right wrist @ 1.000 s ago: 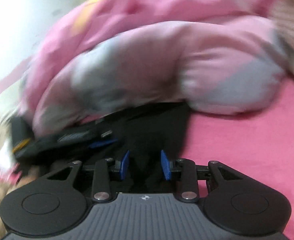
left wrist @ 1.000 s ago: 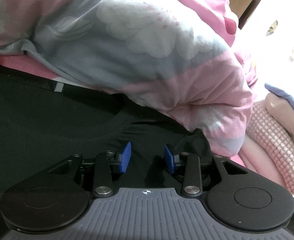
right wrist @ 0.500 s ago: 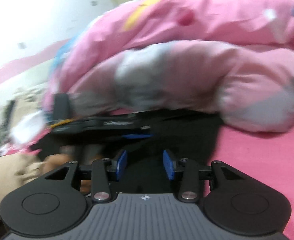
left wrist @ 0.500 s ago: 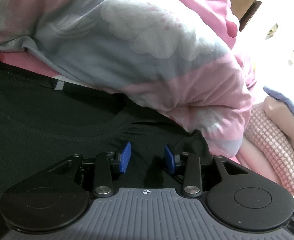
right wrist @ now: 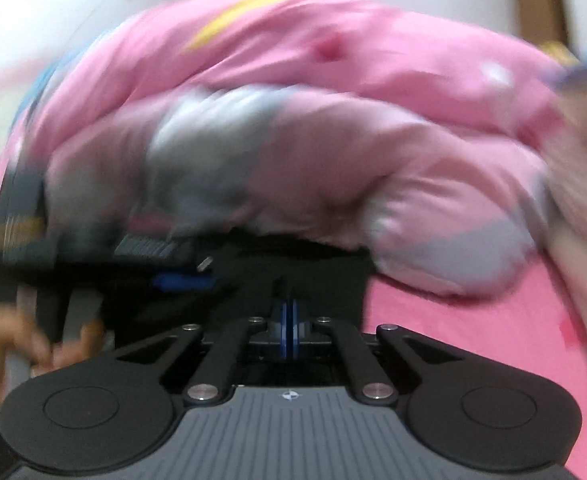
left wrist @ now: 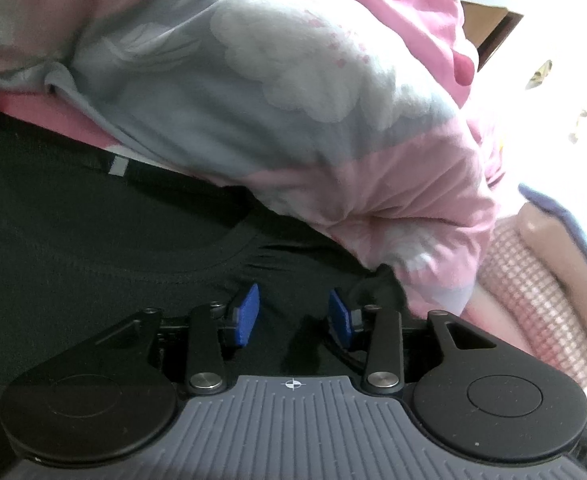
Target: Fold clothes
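Left wrist view. Left tongs (left wrist: 293,312) low over a black shirt (left wrist: 93,240), blue pads (left wrist: 247,314) spread wide with nothing between them. Shirt lies flat on the bed; its neckline curves just ahead of the pads, and a small pale tag (left wrist: 118,167) shows at the far edge. A big quilt (left wrist: 273,92), pink and grey-blue with white cloud print, bulges over the shirt's far side and touches it. At right, a pink checked cloth (left wrist: 533,300) with a blue-edged fold above it. A brown box (left wrist: 489,32) sits top right, beyond the quilt; its contents cannot be made out.

Right wrist view, heavily blurred. Right tongs (right wrist: 289,328) pressed together, pads meeting on a bit of black shirt (right wrist: 317,264) fabric pinched between them. Shirt spreads ahead of the tongs to the foot of the quilt (right wrist: 293,120). Pink sheet (right wrist: 473,340) bare to the right of the shirt. At left the other tongs (right wrist: 153,264) appear side-on, a blue pad visible, just above the shirt. A hand (right wrist: 21,340) shows at lower left, smeared. Wall beyond is pale.
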`<state>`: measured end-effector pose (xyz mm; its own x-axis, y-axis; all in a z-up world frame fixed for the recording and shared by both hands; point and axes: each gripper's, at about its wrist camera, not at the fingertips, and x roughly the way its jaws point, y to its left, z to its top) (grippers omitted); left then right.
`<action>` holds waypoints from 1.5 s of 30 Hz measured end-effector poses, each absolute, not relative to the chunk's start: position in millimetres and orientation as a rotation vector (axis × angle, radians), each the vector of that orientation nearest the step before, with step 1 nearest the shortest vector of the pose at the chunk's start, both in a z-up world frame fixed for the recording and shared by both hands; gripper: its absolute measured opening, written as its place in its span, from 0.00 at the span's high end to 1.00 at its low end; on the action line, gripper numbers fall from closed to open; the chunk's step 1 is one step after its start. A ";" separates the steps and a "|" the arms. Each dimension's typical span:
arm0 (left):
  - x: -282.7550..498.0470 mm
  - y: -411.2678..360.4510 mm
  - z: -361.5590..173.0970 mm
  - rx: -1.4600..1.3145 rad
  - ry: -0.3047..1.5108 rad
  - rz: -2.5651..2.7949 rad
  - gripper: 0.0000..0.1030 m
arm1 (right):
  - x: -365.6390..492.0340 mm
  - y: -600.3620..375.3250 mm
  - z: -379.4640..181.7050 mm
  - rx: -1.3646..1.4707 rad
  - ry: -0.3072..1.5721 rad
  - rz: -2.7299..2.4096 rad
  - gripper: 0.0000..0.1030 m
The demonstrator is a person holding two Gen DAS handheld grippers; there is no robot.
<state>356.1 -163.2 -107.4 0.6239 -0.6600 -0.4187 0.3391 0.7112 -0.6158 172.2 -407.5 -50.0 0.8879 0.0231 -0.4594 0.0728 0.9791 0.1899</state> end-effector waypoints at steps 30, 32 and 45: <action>356.9 -218.5 -79.3 -0.302 0.865 -0.490 0.59 | 138.1 -470.5 -67.7 0.637 0.439 -0.103 0.99; 355.9 -223.5 -77.8 -0.272 0.862 -0.471 0.61 | 138.4 -470.6 -68.2 0.640 0.441 -0.102 0.99; 359.0 -225.6 -61.4 -0.235 0.852 -0.522 1.00 | 134.9 -457.7 -53.9 0.538 0.387 -0.059 0.99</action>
